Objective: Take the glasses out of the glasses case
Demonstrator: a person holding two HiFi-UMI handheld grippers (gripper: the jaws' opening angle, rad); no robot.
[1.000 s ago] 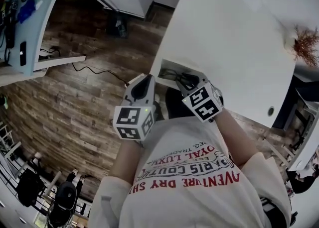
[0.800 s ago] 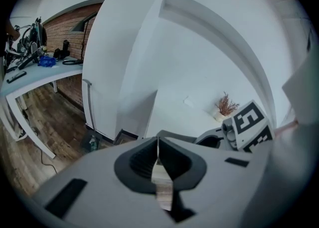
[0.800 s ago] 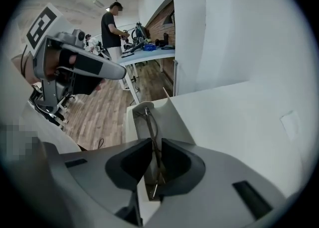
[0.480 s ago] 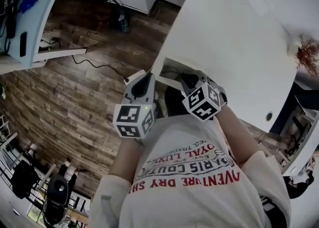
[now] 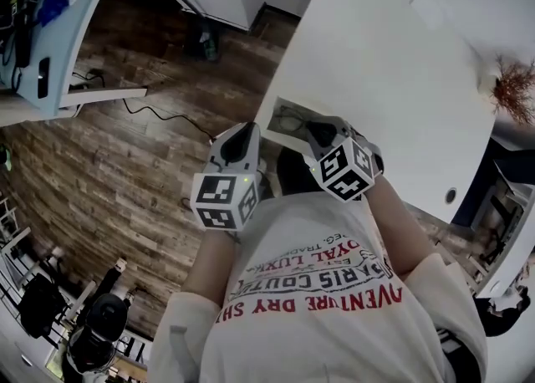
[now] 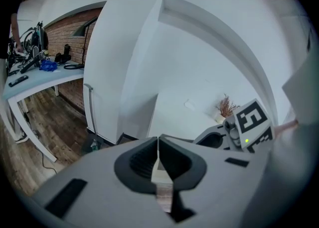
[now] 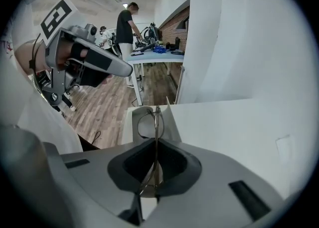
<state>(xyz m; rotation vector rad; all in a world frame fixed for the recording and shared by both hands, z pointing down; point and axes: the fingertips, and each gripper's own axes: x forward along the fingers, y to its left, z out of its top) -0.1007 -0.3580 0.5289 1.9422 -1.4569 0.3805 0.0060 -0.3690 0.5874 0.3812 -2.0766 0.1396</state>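
Observation:
A pale, flat glasses case (image 5: 280,112) lies open at the near corner of the white table (image 5: 393,80). Thin wire-framed glasses (image 5: 294,121) rest on it. My right gripper (image 5: 313,129) reaches over the case. In the right gripper view it (image 7: 156,145) is shut on the glasses (image 7: 156,117), and one lens loop stands upright above the case (image 7: 130,122). My left gripper (image 5: 248,129) hovers just left of the table corner, apart from the case. In its own view the left gripper (image 6: 158,145) is shut with nothing between the jaws.
A small pot of dried twigs (image 5: 512,84) stands at the table's far right, with a paper scrap (image 5: 430,7) farther back. The wooden floor (image 5: 125,172) lies left of the table. A workbench with tools (image 5: 42,30) stands at the far left, with a person (image 7: 127,25) beside it.
The head camera has shifted a little. The right gripper has edged slightly to the right, still shut on the glasses. The left gripper has hardly moved.

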